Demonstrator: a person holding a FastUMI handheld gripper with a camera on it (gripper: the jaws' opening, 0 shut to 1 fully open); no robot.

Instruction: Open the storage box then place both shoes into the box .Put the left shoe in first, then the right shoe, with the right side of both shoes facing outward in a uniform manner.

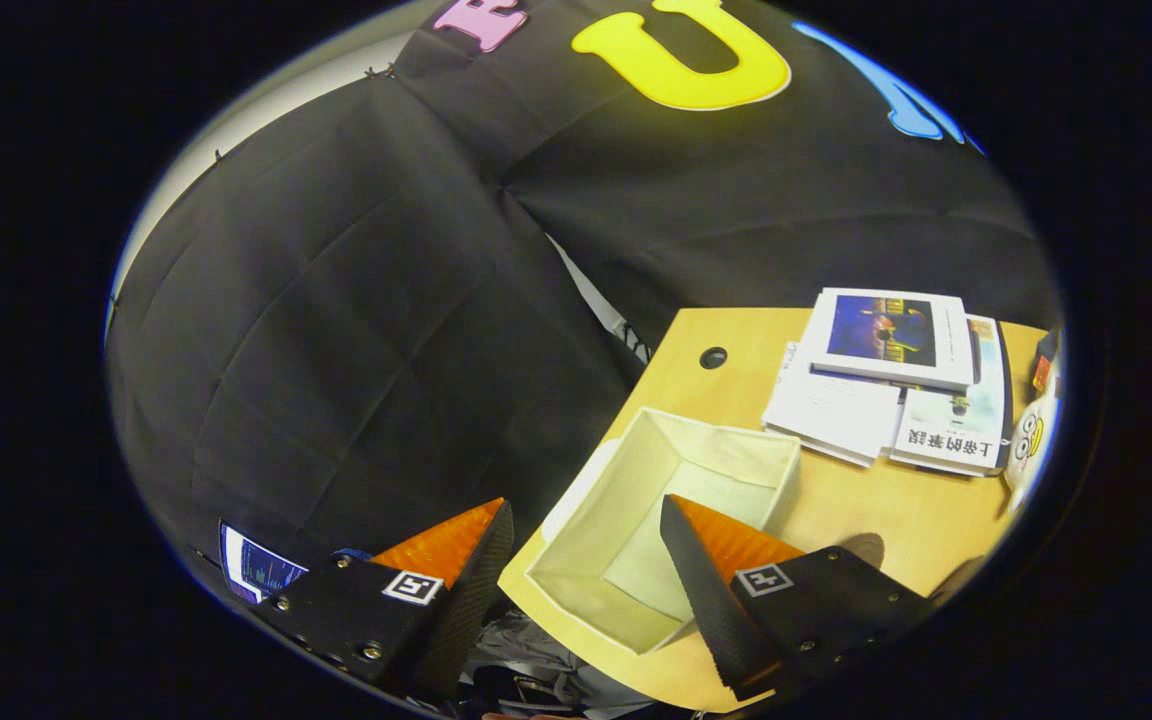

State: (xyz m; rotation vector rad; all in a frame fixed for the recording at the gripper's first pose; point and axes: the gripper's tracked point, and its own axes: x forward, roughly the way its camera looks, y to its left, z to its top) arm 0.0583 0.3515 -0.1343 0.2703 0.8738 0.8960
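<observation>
One storage box (636, 540), cream fabric, open top, nothing visible inside it, sits at the near corner of a light wood table (876, 515). Box lies between and just ahead of the fingers; one finger overlaps its near right wall in the view, can't tell if touching. Gripper (586, 515) fingers spread wide apart, nothing held between them. One square marker tag on each finger base, two total.

Table surface: pale wood, smooth, one round cable hole (713, 357) just beyond the box toward the far edge. Beyond the box to the right, stack of printed matter (886, 385): roughly three or four items, top one a book with a dark blue cover picture (891, 335), loose white sheets and a booklet under it, edges fanned out. At the far right table edge, one pale rounded item with a yellow cartoon print (1031, 440), partly cut off, can't identify. Small dark-and-orange thing (1044, 365) above it, too small to tell.

Room: black cloth booth wall (336, 330) behind and left of the table, creased. One lit screen (256, 568) low down beside the left finger. Grey clutter (536, 670) below the table edge, unclear.
</observation>
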